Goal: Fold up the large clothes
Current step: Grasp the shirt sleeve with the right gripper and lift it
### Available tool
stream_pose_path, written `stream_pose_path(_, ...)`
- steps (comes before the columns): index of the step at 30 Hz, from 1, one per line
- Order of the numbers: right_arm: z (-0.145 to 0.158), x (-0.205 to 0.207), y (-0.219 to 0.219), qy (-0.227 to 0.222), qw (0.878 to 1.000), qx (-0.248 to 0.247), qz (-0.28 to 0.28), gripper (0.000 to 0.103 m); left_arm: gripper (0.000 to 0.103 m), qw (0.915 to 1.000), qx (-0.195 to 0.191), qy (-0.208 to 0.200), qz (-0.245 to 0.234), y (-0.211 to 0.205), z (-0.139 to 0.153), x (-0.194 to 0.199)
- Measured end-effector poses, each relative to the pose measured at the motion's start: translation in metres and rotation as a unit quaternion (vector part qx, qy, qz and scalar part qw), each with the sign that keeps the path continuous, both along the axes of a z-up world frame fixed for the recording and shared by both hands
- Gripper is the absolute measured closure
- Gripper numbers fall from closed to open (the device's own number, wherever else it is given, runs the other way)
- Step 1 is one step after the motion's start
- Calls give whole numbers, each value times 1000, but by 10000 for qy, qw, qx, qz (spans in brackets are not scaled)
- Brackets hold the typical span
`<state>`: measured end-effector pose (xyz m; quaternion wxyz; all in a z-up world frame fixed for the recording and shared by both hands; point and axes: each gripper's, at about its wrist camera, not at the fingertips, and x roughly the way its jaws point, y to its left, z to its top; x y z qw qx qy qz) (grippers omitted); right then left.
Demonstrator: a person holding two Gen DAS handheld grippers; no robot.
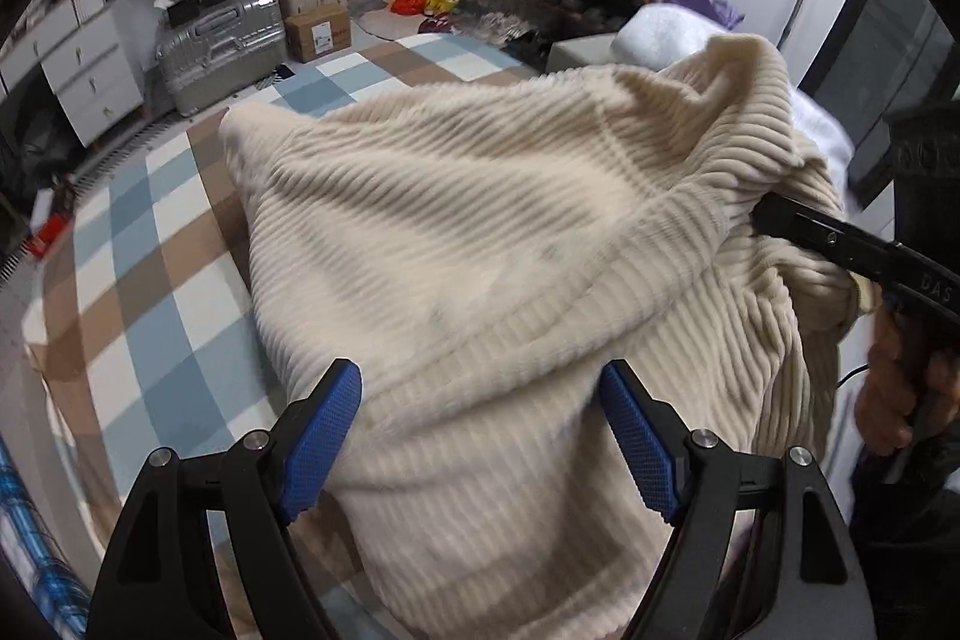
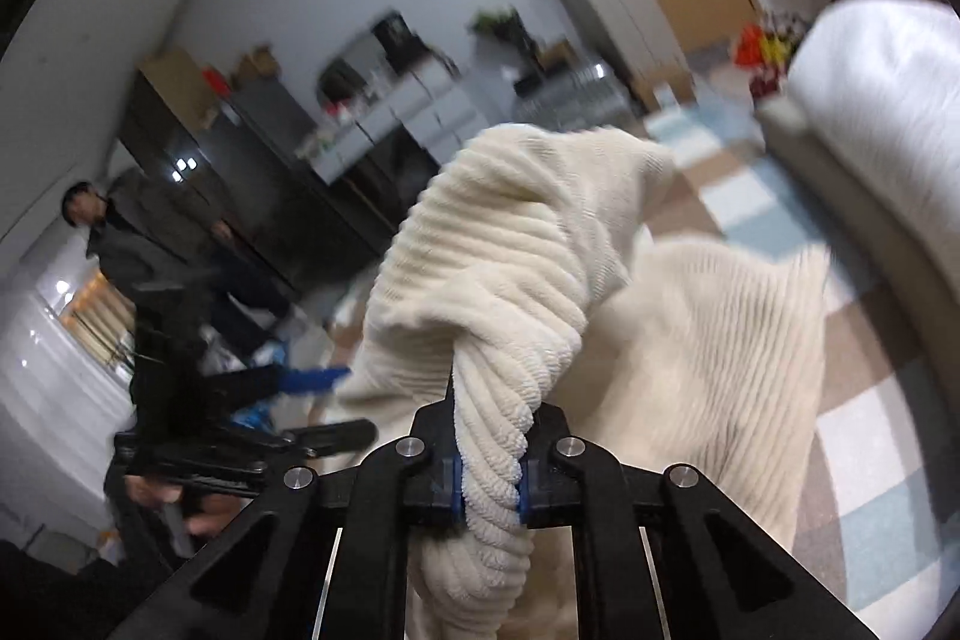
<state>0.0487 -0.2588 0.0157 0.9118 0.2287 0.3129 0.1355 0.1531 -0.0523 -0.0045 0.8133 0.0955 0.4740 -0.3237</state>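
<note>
Cream ribbed garment, thick and soft-corded, lies heaped on the checked blanket, one bunched fold lifted. Right gripper jaws pinch that fold; left gripper jaws stand spread over the cloth, gripping nothing. Judged stage: gathering for spreading; next, a second corner hold.

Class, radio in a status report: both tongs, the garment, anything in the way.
Right tongs shut on cream ribbed garment, bunch lifted. Left tongs open, cloth between, not pinched. Nothing blocking on checked mat.
</note>
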Motion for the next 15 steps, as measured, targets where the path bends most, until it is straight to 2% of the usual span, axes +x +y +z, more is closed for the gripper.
stream_pose_path(2, -33, 13, -9, 557, 9980, -65, -278, 92, 25, 9999, 11, -84, 72, 3, 2, -1)
stream_pose_path(4, -77, 29, -19, 1308, 9905, 214, -354, 91, 25, 9998, 108, -135, 136, 3, -2, 2)
stream_pose_path(5, -85, 30, -22, 1376, 9892, 358, -347, 88, 25, 9997, 136, -83, 171, 3, -7, 4)
stream_pose_path(7, -84, 27, -26, 1288, 9900, 478, -312, 84, 25, 9992, 292, 103, 269, 3, -21, 9)
stream_pose_path(9, -75, 25, -28, 1343, 9896, 390, -348, 71, 25, 9992, 293, 158, 234, 5, -25, 7)
stream_pose_path(12, -62, 21, -35, 1329, 9897, 339, -420, 57, 25, 9993, 189, 199, 234, 8, -24, 8)
stream_pose_path(15, -52, 25, -50, 1206, 9901, 512, -507, 51, 25, 9993, 163, 240, 227, 10, -26, 7)
